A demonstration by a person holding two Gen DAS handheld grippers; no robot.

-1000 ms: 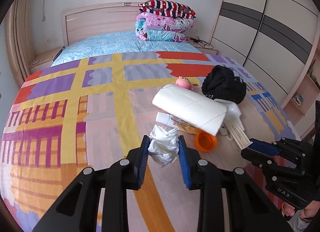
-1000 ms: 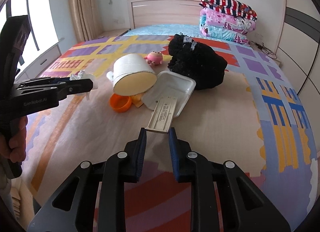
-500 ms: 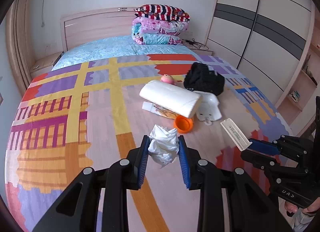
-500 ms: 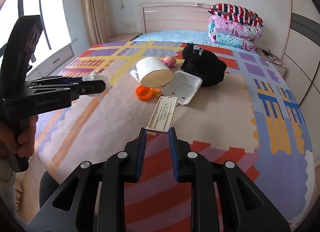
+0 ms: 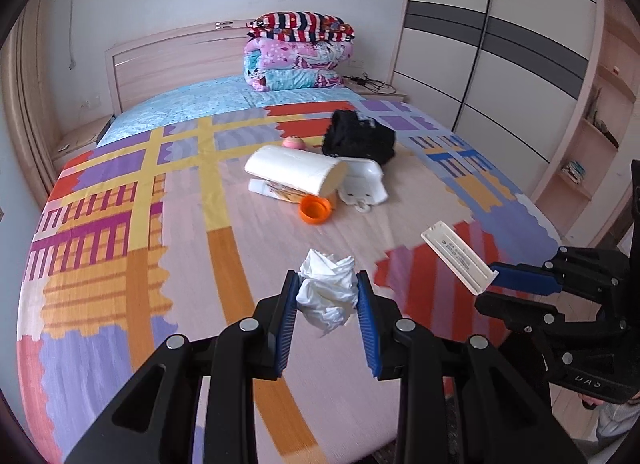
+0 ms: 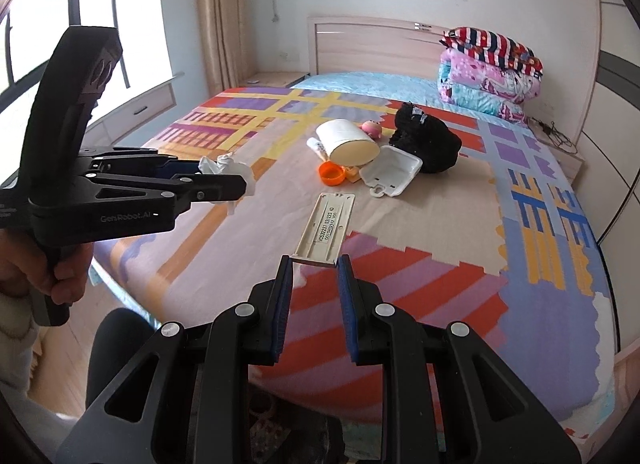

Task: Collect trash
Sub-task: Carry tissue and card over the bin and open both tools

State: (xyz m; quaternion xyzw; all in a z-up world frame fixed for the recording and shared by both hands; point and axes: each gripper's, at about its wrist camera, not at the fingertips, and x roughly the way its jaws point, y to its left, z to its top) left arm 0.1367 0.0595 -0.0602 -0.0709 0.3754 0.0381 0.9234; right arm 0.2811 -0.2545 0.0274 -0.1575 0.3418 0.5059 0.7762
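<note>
My left gripper point(image 5: 326, 284) is shut on a crumpled white tissue point(image 5: 327, 294) and holds it above the near end of the bed. It also shows in the right wrist view point(image 6: 240, 184), with the tissue point(image 6: 228, 168) at its tips. My right gripper point(image 6: 315, 266) is shut on the end of a flat white plastic strip with a label point(image 6: 328, 228), held above the bed's foot. In the left wrist view the strip point(image 5: 456, 256) sticks out from the right gripper point(image 5: 496, 274).
On the colourful bedspread point(image 5: 120, 224) lie a white paper roll point(image 5: 294, 174), an orange cap point(image 5: 316, 210), a white foam box point(image 5: 362, 180), a tube point(image 5: 264, 187), a pink toy point(image 5: 294, 143) and a black cloth point(image 5: 356, 138). Folded quilts point(image 5: 298, 52) lie by the headboard. A wardrobe point(image 5: 500, 44) stands on the right.
Both grippers have pulled back from the pile toward the foot of the bed, each still holding its item. The bed's near edge and the floor now show.
</note>
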